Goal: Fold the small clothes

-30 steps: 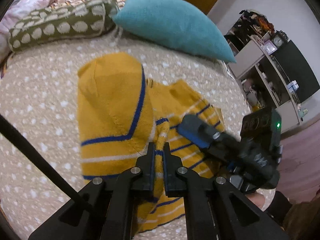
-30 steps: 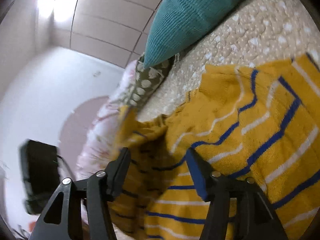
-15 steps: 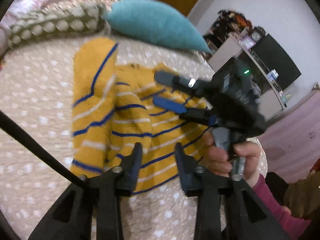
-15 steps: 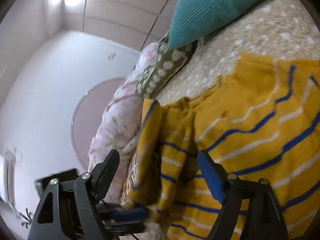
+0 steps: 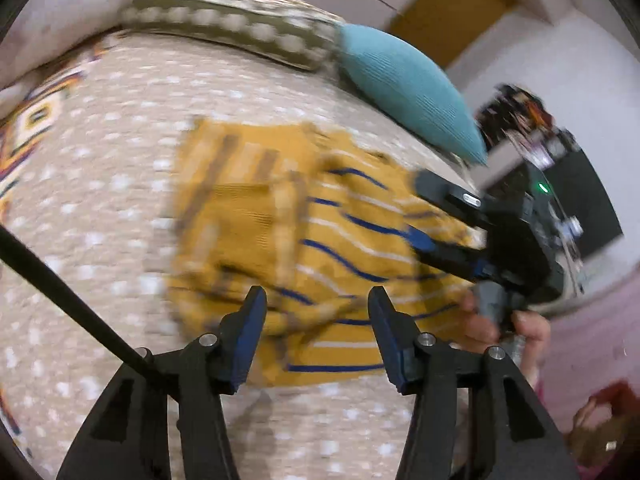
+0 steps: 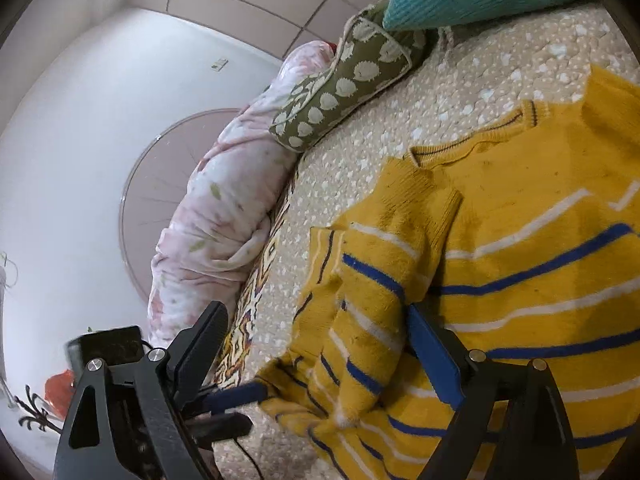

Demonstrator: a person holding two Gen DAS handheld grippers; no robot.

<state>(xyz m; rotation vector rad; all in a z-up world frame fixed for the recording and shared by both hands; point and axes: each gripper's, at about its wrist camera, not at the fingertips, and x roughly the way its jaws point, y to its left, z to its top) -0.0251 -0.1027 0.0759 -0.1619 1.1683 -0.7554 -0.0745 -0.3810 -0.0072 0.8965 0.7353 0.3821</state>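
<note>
The sweater [image 6: 520, 216] is showing as fuzzy, matt knitted wool with ribbed edges. Under it the bed [image 6: 480, 76] is wearing a quilted, dimpled cloth cover. Behind the sweater, the teal cushion [image 5: 404, 84] is looking ribbed and matt. The left tool [image 5: 316, 334] is showing matt black plastic, blue rubbery pads and shiny metal screws.

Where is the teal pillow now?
The teal pillow lies at the bed's far edge, beyond the yellow sweater and beside the green spotted pillow.
</note>
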